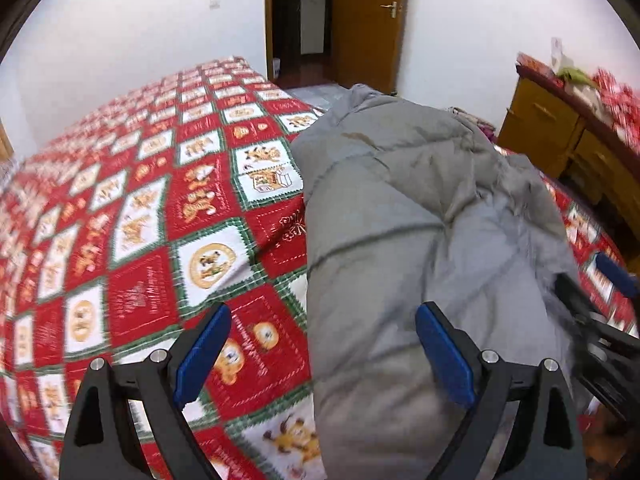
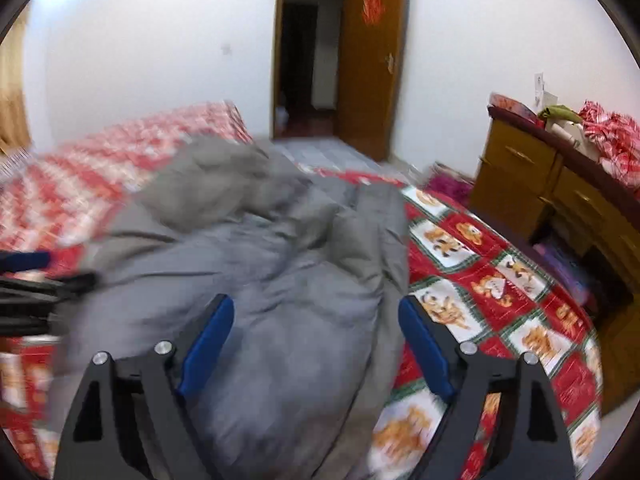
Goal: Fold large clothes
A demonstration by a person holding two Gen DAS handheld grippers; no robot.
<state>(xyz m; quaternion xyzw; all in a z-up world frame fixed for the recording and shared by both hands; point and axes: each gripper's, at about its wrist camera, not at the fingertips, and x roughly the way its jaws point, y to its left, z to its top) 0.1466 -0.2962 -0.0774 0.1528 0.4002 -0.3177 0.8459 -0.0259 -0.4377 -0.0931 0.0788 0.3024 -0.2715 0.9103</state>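
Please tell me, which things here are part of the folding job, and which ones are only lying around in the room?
Part of the job:
grey coat
bed, the surface under it
left gripper, open
right gripper, open

Lying about:
dresser with red cloth on top
door, open

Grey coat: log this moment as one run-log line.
grey coat: bunched lengthwise on bed cover | left gripper: open, nothing held | right gripper: open, nothing held | door: open
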